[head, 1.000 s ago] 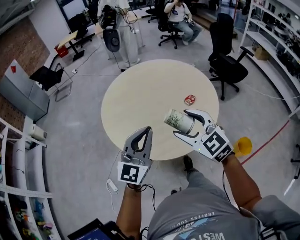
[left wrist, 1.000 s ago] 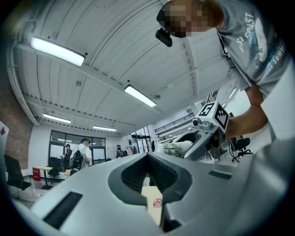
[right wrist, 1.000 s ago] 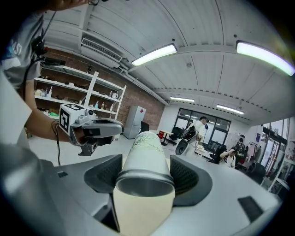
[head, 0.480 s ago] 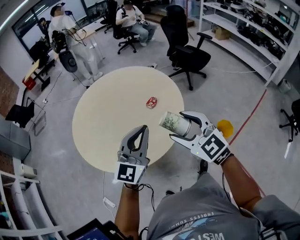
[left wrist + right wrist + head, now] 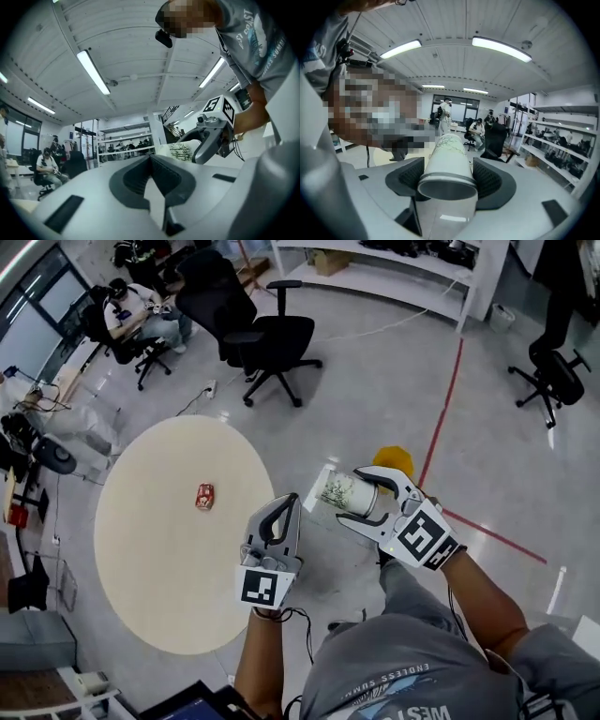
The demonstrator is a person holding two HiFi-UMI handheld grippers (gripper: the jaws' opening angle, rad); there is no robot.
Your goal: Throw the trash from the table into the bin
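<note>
My right gripper (image 5: 357,495) is shut on a white paper cup with a green print (image 5: 337,493), which lies on its side between the pads, off the table and over the floor. In the right gripper view the cup (image 5: 447,166) fills the gap between the jaws, its open mouth toward the camera. My left gripper (image 5: 289,504) is beside it, over the table's right edge, shut with nothing in it. From the left gripper view the cup (image 5: 180,151) shows in the right gripper (image 5: 208,140). A crumpled red can (image 5: 203,495) lies on the round beige table (image 5: 150,568).
A yellow object (image 5: 394,459) stands on the floor just beyond the right gripper, partly hidden by it. A red line (image 5: 442,413) crosses the grey floor. A black office chair (image 5: 267,334) stands beyond the table, another (image 5: 553,381) at far right. Seated people are at upper left.
The view has swung right: the table slid to the left of the picture. Both grippers moved off the table toward the floor by the yellow object. The cup stays in the right gripper.
</note>
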